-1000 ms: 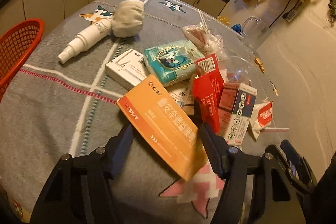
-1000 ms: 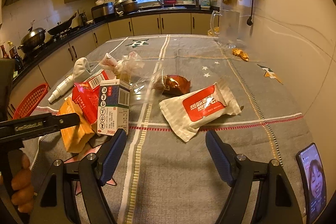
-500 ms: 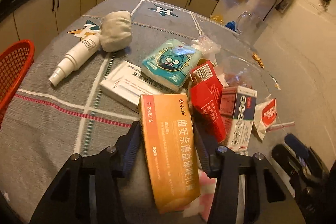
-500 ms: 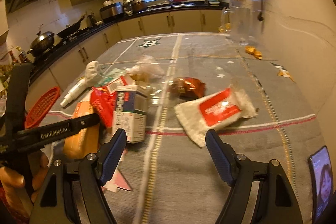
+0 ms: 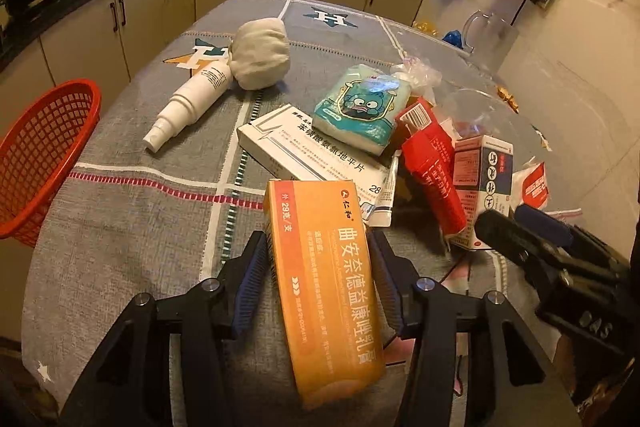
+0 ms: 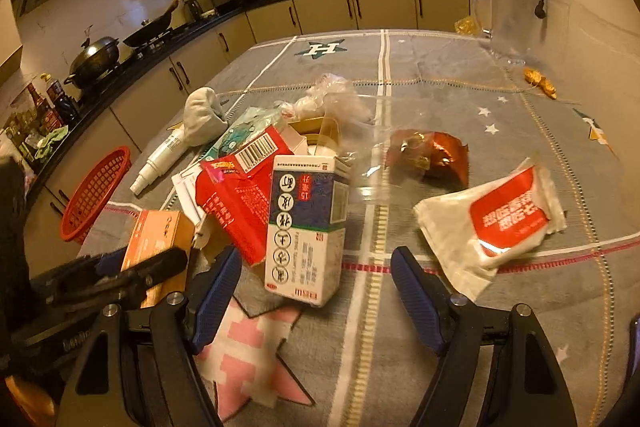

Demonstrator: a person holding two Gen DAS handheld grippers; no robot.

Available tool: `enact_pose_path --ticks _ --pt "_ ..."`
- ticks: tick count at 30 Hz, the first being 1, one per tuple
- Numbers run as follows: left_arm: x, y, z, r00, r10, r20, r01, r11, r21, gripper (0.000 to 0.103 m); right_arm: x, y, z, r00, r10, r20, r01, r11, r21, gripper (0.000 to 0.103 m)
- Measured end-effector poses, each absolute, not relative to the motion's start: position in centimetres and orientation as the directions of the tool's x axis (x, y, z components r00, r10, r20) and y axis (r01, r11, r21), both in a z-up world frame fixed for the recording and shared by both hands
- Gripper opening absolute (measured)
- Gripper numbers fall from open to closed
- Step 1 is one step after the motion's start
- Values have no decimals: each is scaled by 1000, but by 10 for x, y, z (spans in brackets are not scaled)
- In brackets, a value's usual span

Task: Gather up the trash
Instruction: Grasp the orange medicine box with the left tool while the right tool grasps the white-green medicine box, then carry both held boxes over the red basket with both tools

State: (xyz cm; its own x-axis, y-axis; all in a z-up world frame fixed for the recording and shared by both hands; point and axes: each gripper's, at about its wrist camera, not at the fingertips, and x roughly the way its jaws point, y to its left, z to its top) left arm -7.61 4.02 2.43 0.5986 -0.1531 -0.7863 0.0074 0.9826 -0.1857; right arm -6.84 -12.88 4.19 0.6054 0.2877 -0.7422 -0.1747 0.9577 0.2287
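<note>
Trash covers a grey tablecloth. The left gripper has its pads pressed on both long sides of an orange box, jaws easing apart slightly. The right gripper stands wide and is narrowing, with a blue-and-white carton upright between its fingers, untouched. Farther out lie a red wrapper, a white packet and a spray bottle. A red basket sits at the table's left edge.

Dim amber light, window glare, fisheye-warped edges.
</note>
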Motion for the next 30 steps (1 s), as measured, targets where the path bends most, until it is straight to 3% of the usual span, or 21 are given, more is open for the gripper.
enact_pose_path --ticks 5,7,17,30 --pt "-79 36 15 588 -115 -801 6 991 -137 54 -54 -132 30 569 297 -767 -145 954 262 64" --pt "-82 35 13 601 -98 -793 7 993 -117 53 -50 -132 23 549 308 -777 -139 950 279 45" --pt "-94 40 26 658 -98 -747 11 993 -121 51 -66 -143 32 599 315 -737 -132 946 297 38" --pt "-101 60 51 701 -72 -709 -31 991 -131 51 -89 -135 65 645 358 -675 -200 932 303 38"
